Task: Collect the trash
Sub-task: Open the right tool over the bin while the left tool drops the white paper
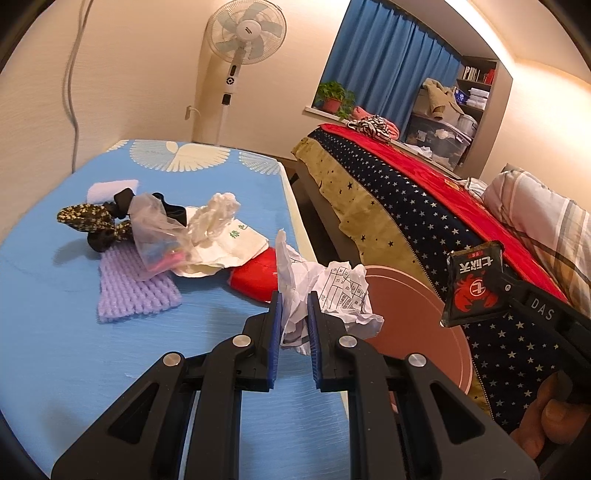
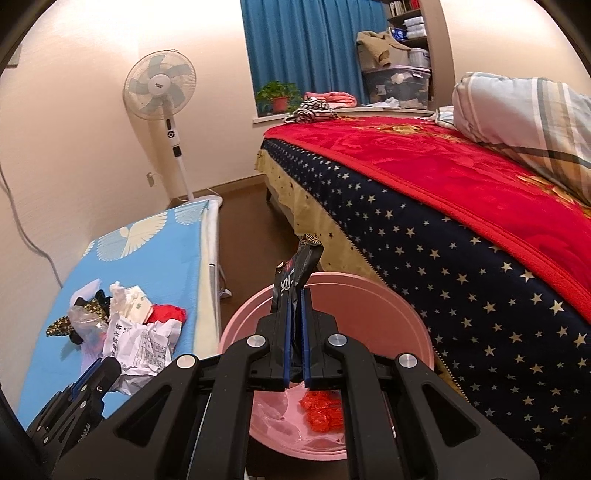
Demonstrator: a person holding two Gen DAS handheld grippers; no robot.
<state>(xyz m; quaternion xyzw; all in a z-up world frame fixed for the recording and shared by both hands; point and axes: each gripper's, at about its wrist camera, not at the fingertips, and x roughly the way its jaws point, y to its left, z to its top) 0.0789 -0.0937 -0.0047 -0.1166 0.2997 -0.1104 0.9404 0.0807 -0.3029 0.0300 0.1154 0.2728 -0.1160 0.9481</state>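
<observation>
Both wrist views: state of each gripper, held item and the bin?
Left gripper: shut on crumpled paper.
Right gripper: shut on black wrapper, over the bin.
Pink bin: open, red scrap inside.
Fan: upright.

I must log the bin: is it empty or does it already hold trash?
Not empty: the pink bin holds a crumpled orange-red piece at its bottom.

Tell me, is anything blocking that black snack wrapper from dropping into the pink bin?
Nothing visible. The right gripper holds the black wrapper directly above the open pink bin, which holds only some red trash at the bottom.
</observation>
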